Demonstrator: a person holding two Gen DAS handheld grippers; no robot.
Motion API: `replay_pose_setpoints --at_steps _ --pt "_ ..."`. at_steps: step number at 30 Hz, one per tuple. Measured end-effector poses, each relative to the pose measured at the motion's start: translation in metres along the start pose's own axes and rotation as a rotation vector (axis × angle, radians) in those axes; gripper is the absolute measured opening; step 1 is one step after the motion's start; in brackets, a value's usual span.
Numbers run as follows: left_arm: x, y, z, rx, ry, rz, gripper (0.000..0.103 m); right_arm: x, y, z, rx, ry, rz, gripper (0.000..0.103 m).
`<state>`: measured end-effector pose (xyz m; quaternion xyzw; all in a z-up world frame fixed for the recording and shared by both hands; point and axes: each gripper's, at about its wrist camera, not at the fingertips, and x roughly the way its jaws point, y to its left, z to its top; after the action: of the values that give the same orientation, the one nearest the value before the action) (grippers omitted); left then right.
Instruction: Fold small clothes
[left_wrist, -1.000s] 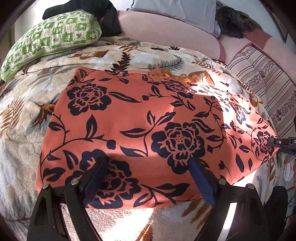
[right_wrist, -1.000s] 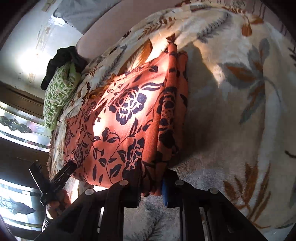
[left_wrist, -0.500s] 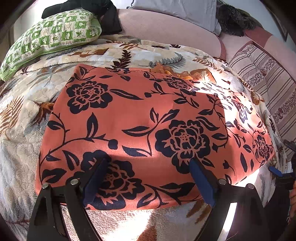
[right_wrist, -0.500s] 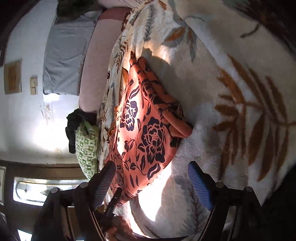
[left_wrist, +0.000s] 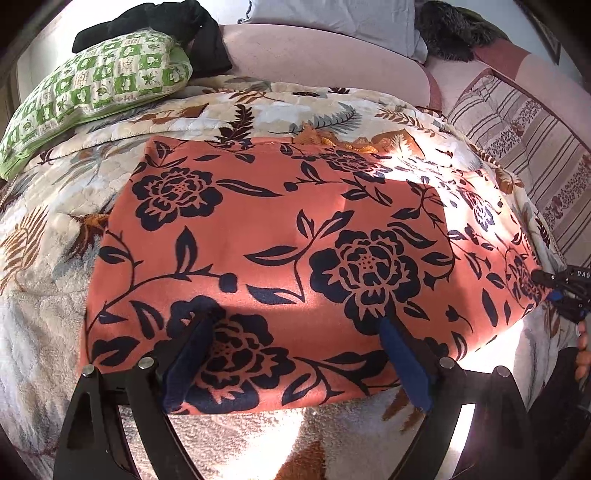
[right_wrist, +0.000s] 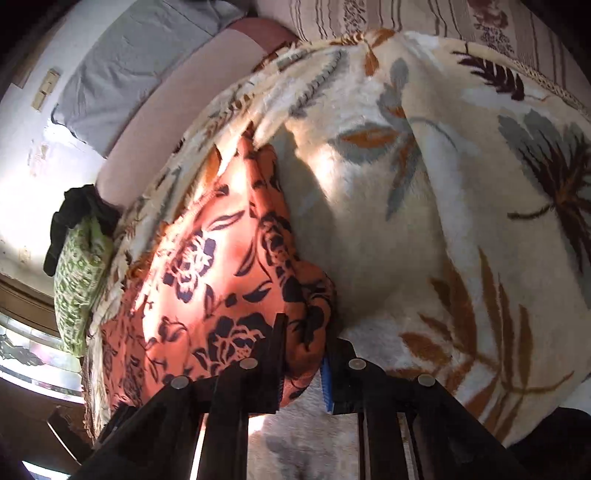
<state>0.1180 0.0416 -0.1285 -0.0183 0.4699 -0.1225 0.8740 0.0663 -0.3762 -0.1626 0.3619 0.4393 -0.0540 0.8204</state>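
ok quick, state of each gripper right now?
Left gripper: open, jaws wide over the near edge of the orange floral cloth.
Right gripper: jaws just closed, pinching the cloth's bunched end.

The left wrist camera is looking forward and downward between its own widely spread fingers (left_wrist: 184, 365), sitting close above the near edge of the orange floral cloth (left_wrist: 280, 240) and facing the pillows at the head of the bed. The right wrist camera is peering down from very near the cloth's right corner (right_wrist: 303, 347), rolled sideways. Both views are sharing the cloth, the leaf-print blanket (left_wrist: 44, 325), the green checked pillow (left_wrist: 92, 96) and the grey pillow (left_wrist: 332, 14).
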Motion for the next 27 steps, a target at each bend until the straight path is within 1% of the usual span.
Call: replay_pose_setpoints --at_steps 1,2,3,4,5,6,7,9,10,11,13,15,17,19,20,21,22,23,24,25,26,27 --pt "-0.010 0.007 0.001 -0.029 -0.020 0.000 0.092 -0.005 -0.009 -0.002 0.041 -0.020 0.005 0.044" --pt "-0.022 0.017 0.001 -0.062 -0.051 0.000 0.092 -0.014 -0.016 -0.004 0.076 -0.051 0.014 0.062" --pt "-0.036 0.028 0.001 -0.102 -0.089 -0.004 0.092 -0.023 -0.019 -0.003 0.090 -0.086 0.006 0.067" --pt "-0.049 0.042 0.000 -0.147 -0.122 -0.006 0.092 -0.036 -0.018 -0.003 0.082 -0.127 -0.021 0.071" --pt "-0.060 0.057 -0.002 -0.201 -0.148 -0.006 0.092 -0.048 -0.012 -0.002 0.057 -0.169 -0.015 0.071" --pt "-0.070 0.072 -0.007 -0.261 -0.167 -0.007 0.092 -0.058 -0.004 0.000 0.024 -0.195 0.012 0.071" --pt "-0.076 0.089 -0.012 -0.331 -0.178 -0.012 0.092 -0.065 0.007 0.009 -0.011 -0.205 0.049 0.071" --pt "-0.079 0.121 -0.023 -0.474 -0.160 -0.051 0.092 -0.071 0.034 0.016 -0.093 -0.193 0.131 0.074" --pt "-0.076 0.133 -0.029 -0.538 -0.138 -0.076 0.092 -0.070 0.049 0.016 -0.141 -0.180 0.163 0.077" --pt "-0.072 0.142 -0.035 -0.591 -0.117 -0.100 0.092 -0.064 0.067 0.015 -0.185 -0.167 0.183 0.077" --pt "-0.064 0.150 -0.045 -0.669 -0.090 -0.166 0.092 -0.050 0.091 0.011 -0.243 -0.122 0.216 0.077" --pt "-0.056 0.149 -0.049 -0.716 -0.070 -0.228 0.092 -0.028 0.104 0.005 -0.284 -0.058 0.231 0.077" --pt "-0.047 0.145 -0.048 -0.735 -0.052 -0.259 0.092 -0.005 0.106 0.000 -0.288 0.004 0.198 0.077" --pt "-0.036 0.142 -0.043 -0.760 -0.036 -0.277 0.090 0.021 0.098 -0.006 -0.270 0.097 0.166 0.077" --pt "-0.034 0.142 -0.042 -0.769 -0.035 -0.268 0.081 0.033 0.091 -0.009 -0.250 0.123 0.143 0.078" --pt "-0.032 0.141 -0.036 -0.748 -0.029 -0.255 0.030 0.041 0.085 -0.012 -0.234 0.148 0.133 0.078" --pt "-0.033 0.137 -0.031 -0.713 -0.004 -0.210 0.011 0.047 0.080 -0.014 -0.226 0.160 0.140 0.078" --pt "-0.042 0.135 -0.026 -0.673 -0.037 -0.177 0.011 0.046 0.076 -0.015 -0.227 0.148 0.157 0.078" --pt "-0.055 0.126 -0.021 -0.597 -0.089 -0.151 0.011 0.045 0.074 -0.015 -0.230 0.143 0.168 0.078" --pt "-0.066 0.114 -0.015 -0.511 -0.124 -0.093 0.011 0.045 0.074 -0.015 -0.236 0.147 0.172 0.078" --pt "-0.068 0.106 -0.013 -0.455 -0.127 -0.044 0.011 0.046 0.073 -0.016 -0.247 0.151 0.175 0.078" --pt "-0.061 0.105 -0.015 -0.442 -0.098 -0.017 0.012 0.047 0.073 -0.015 -0.253 0.154 0.178 0.078"
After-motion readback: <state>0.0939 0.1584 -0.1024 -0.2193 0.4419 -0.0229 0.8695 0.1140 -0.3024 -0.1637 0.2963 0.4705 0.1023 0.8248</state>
